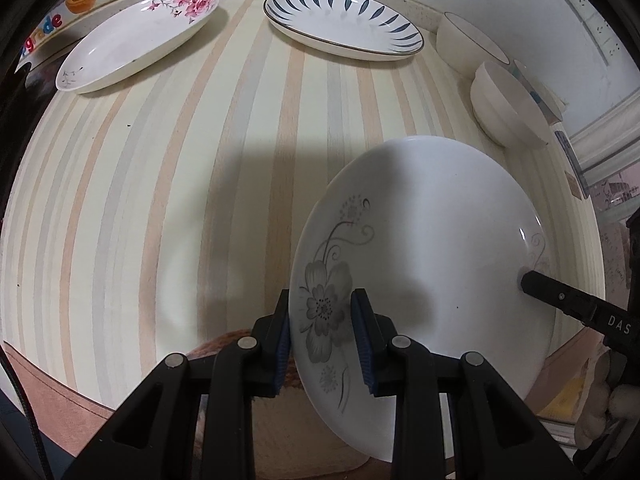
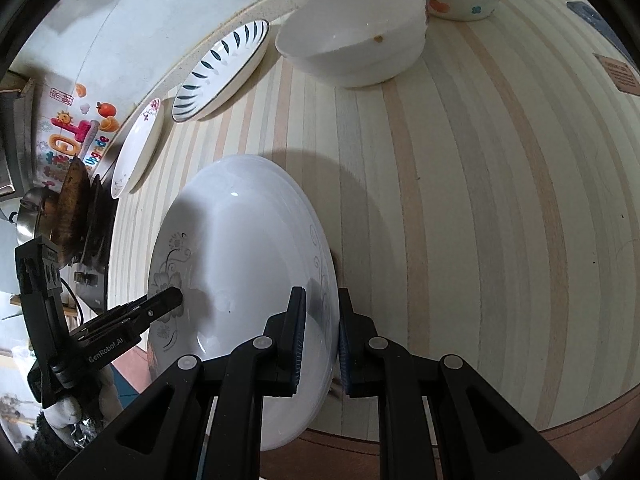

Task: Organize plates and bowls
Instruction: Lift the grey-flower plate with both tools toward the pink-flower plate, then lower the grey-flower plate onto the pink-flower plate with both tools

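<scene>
Your left gripper (image 1: 325, 334) and right gripper (image 2: 321, 342) both pinch the grey-flowered plate (image 1: 440, 240) by opposite rims, its near edge hidden behind their black fingers (image 1: 362, 320).

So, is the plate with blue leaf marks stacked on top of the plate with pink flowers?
No, the blue-leaf plate lies by itself on the striped table, apart from the pink-flower plate, with bare table between them.

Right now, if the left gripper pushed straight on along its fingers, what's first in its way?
Probably the striped tabletop. The left gripper is shut on the rim of the grey-flower plate and points steeply down. Depth past the rim is unclear in the fisheye.
</scene>
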Motion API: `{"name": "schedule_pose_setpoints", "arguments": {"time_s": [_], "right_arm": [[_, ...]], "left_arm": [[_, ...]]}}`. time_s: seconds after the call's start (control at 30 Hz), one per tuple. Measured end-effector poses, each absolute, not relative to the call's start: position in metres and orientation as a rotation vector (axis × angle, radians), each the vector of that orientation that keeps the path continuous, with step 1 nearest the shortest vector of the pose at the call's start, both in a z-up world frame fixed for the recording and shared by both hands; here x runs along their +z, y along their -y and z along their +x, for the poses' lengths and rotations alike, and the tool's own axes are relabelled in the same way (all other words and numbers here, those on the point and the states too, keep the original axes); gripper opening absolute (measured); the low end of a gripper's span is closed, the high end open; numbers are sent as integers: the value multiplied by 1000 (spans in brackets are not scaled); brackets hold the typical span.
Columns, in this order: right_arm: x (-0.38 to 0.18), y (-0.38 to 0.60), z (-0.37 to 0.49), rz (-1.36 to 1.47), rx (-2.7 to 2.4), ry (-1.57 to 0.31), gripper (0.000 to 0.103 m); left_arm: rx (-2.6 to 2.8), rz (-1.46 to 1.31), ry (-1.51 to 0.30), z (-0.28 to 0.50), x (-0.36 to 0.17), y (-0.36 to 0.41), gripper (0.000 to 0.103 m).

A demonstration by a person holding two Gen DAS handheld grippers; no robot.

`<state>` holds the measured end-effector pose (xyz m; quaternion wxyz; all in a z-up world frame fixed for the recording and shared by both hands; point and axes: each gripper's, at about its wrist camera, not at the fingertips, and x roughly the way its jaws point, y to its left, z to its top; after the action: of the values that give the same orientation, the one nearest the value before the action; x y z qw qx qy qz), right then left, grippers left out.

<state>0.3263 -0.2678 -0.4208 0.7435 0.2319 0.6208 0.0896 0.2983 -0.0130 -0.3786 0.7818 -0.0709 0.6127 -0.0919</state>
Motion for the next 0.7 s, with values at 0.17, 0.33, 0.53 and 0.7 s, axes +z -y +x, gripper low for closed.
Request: {"name": "schedule_pose_setpoints", "arguments": {"time_s": [0.17, 0.33, 0.53, 0.7], "right_arm": [[-411, 269, 333, 491, 187, -1415, 30], [-366, 272, 357, 452, 204, -1376, 47], [-326, 212, 444, 468, 413, -1299, 53], [-331, 125, 537, 367, 549, -1260, 53]], "left_arm": [[-181, -174, -1260, 301, -343, 3, 27], [-100, -260, -1168, 320, -293, -35, 33], [64, -350, -1111, 364, -285, -108, 43], [224, -424, -1122, 409, -316, -172, 43]]}}
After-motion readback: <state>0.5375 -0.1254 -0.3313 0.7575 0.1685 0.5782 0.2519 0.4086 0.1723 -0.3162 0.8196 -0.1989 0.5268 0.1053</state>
